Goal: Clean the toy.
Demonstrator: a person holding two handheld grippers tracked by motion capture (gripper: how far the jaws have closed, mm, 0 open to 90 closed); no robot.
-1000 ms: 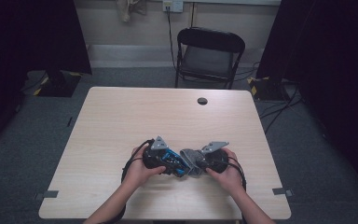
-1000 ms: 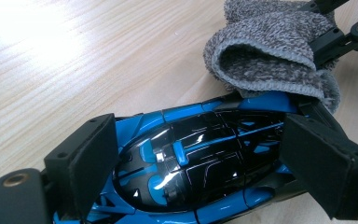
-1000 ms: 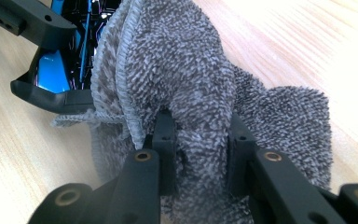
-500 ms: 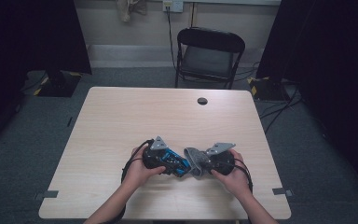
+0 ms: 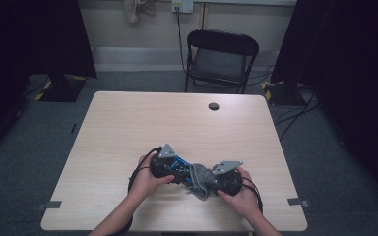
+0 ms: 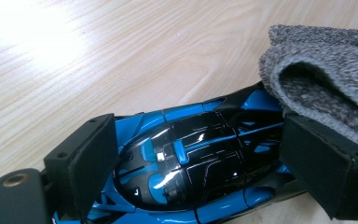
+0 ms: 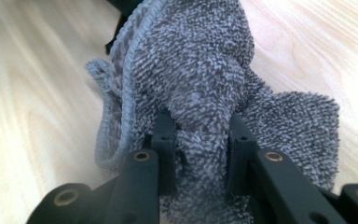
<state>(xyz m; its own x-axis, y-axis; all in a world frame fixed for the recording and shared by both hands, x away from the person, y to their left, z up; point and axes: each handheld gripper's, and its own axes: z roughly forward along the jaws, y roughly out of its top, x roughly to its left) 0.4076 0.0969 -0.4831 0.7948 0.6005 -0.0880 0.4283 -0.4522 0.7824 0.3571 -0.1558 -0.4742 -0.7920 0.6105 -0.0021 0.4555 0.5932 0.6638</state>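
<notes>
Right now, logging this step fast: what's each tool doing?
Left tool: closed on the toy car.
Right tool: closed on the grey cloth.

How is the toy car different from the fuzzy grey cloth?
The toy car is shiny, hard, blue and black; the grey cloth is dull, fuzzy and soft-looking. The car keeps its smooth shape between the left tongs; the cloth is bunched and folded where the right tongs pinch it. Both are held above the wooden table, and the cloth lies against one end of the car.
</notes>
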